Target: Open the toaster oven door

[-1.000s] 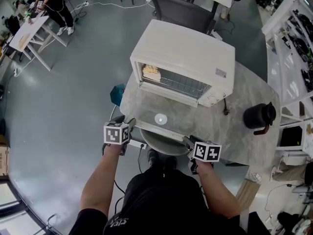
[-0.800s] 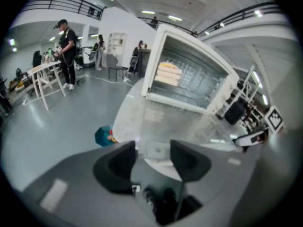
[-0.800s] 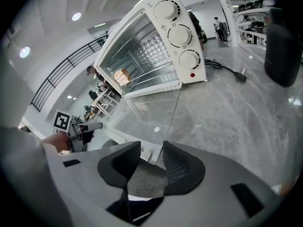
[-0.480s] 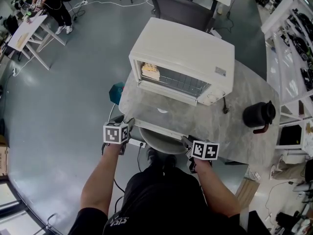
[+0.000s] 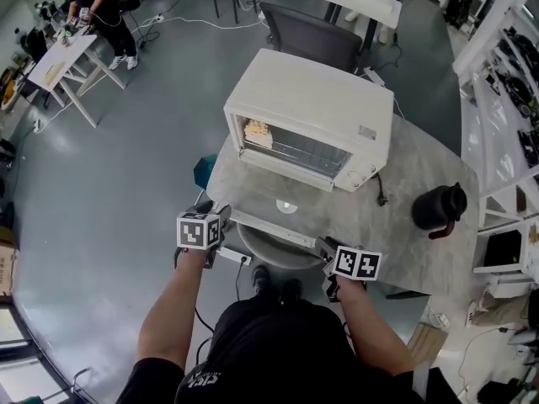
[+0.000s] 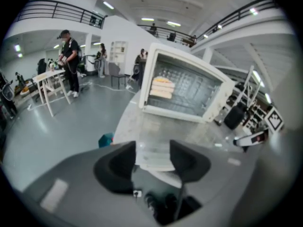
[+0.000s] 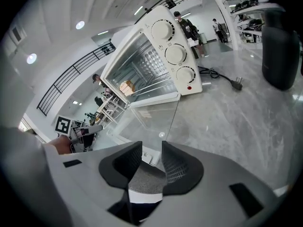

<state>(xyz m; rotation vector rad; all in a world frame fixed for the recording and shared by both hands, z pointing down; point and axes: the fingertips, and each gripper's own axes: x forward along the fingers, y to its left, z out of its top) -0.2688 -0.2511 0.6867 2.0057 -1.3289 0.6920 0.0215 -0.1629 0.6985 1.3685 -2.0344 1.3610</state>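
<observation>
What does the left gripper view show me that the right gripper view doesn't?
Only the left gripper view: the teal object on the floor beside the table. Only the right gripper view: the three knobs and the red lamp below them. Both: the oven, the food inside it, its lowered glass door and the black jug.
</observation>
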